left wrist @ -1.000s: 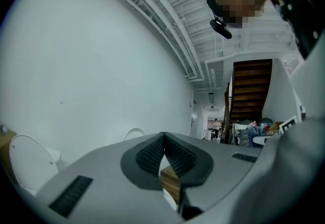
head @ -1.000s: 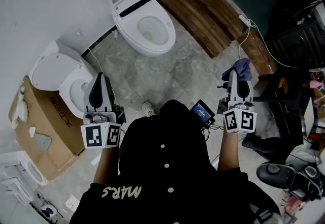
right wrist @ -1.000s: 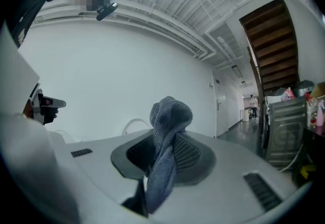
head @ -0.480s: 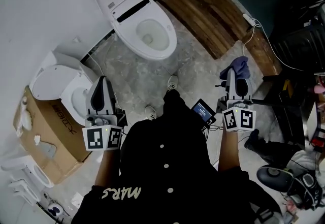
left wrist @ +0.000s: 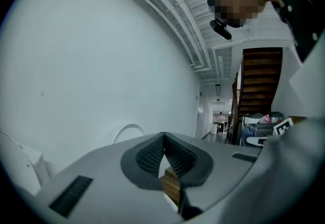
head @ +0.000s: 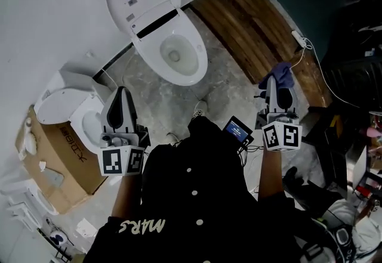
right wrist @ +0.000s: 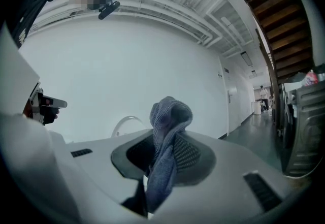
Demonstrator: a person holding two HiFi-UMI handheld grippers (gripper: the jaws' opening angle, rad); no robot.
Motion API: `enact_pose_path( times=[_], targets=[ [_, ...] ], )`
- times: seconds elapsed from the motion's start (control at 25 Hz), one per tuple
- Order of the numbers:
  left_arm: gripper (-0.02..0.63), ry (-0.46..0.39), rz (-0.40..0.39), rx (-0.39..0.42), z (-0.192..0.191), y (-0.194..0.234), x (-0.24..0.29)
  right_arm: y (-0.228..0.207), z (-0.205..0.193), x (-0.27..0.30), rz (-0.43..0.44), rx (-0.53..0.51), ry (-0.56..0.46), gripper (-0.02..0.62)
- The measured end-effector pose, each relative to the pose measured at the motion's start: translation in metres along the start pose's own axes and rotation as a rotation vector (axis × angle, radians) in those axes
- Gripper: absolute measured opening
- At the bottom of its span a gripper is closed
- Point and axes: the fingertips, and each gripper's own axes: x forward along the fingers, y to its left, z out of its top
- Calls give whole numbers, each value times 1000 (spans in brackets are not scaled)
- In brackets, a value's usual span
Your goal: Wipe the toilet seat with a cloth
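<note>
Gripping a blue cloth (right wrist: 167, 136) is the right tool (right wrist: 161, 159); left tool (left wrist: 163, 141) closed, empty

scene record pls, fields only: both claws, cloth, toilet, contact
left claw: shut, nothing held
right claw: shut on cloth
cloth: blue-grey, bunched, sticking out past the tips
toilet: white, lid up, on the floor ahead of the person
contact: neither claw nor cloth touches the toilet
other: second toilet at left, by a cardboard box

wooden platform (head: 250, 23) at right, power strip (head: 300, 38) at its edge — cardboard box (head: 59, 160) at left
</note>
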Motion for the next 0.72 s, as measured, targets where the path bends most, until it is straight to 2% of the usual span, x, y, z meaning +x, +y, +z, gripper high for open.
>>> enact_pose_path(
  times=[0.48, 0.72],
  targets=[
    [8, 54, 128, 14, -15, -11, 52, -45, -27, 94, 110, 16, 63, 86],
    [8, 96, 140, -5, -30, -10, 62, -47, -38, 123, 135, 6, 91, 86]
  ],
)
